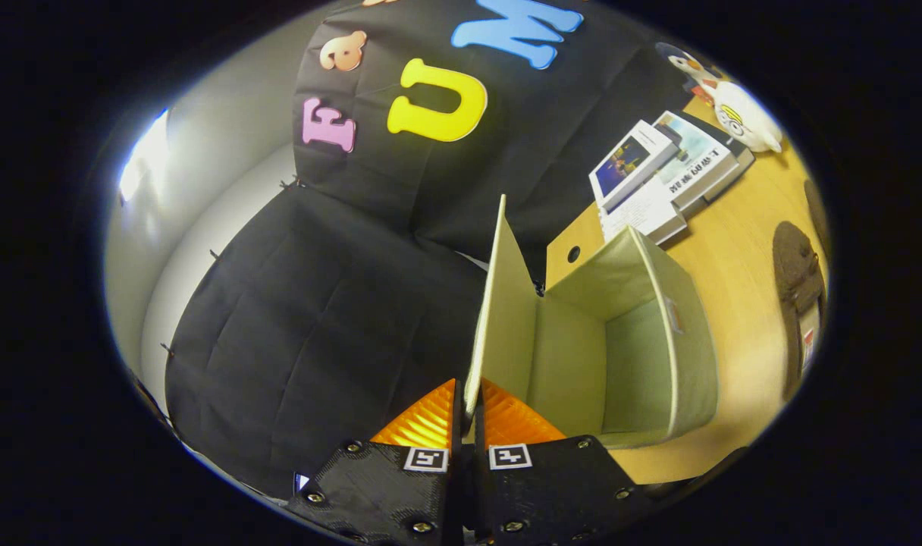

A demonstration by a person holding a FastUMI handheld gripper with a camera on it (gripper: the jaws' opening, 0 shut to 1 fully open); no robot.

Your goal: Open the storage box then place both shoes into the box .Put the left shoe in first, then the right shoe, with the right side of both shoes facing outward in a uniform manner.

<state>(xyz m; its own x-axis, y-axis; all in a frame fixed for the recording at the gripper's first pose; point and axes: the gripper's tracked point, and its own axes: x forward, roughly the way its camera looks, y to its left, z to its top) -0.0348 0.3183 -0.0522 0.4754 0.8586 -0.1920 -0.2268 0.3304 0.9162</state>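
Storage box (628, 341) lid (499, 303) upright, pinched in gripper (468, 413)

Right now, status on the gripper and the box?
Gripper shut on the box lid, lid swung up. Storage box open, nothing seen inside. One shoe on the table beyond the box, not yet placed.

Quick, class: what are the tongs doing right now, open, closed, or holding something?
Tongs: closed on the raised lid flap of the open storage box, one finger on each side of it.
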